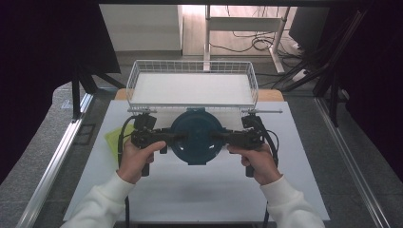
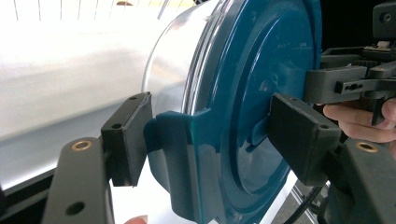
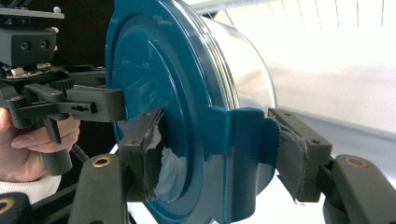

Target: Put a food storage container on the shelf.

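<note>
Nearest, the left gripper and right gripper each clamp a side latch of the teal-lidded container, jaws part-closed on it; it seems lifted off the table. Beyond, the wire basket probably awaits it

White sheet covers the table, wood edge showing at the far corners. White wire basket sits at the far end of it, just beside the sheet's far edge. Yellow-green scrap on the sheet's left edge. Grey speckled carpet floor on both sides, metal rails running along it left and right. Dark curtains close off both sides. Beyond the table: white cabinet, white desk frame, loose cables on a light wood floor. Light is bright at the back, dim at the sides
</note>
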